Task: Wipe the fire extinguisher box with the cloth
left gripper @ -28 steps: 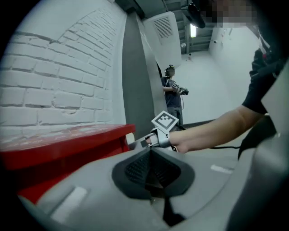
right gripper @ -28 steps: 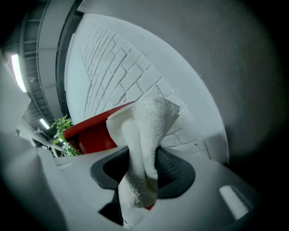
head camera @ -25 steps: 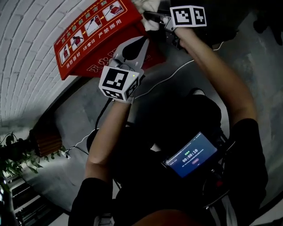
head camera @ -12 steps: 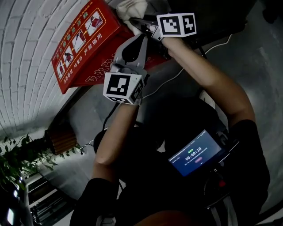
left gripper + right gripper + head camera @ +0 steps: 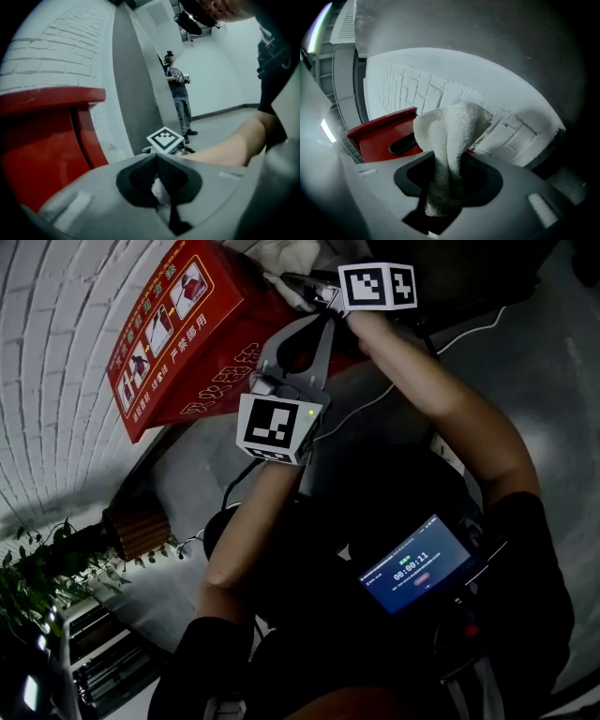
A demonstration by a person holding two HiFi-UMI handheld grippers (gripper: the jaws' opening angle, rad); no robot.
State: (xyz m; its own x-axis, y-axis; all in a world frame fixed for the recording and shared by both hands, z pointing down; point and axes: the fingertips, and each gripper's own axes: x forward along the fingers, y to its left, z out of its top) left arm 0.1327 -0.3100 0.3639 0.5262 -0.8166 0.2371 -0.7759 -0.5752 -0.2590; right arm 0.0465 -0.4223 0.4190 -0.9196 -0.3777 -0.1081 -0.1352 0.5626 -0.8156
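Note:
The red fire extinguisher box stands against the white brick wall, with printed pictures on its face. A white cloth rests at the box's upper end, and my right gripper is shut on it. In the right gripper view the cloth bulges out between the jaws, in front of the red box and its dark handle slot. My left gripper hovers beside the box's front, jaws together and holding nothing. In the left gripper view the left gripper has the box on its left.
A white brick wall runs behind the box. Cables trail over the grey floor. A potted plant and a wooden planter sit at the lower left. A person stands far off by the wall.
The right gripper has kept the cloth at the box's upper end. The left gripper has edged up and right along the box's front. The head view has shifted slightly.

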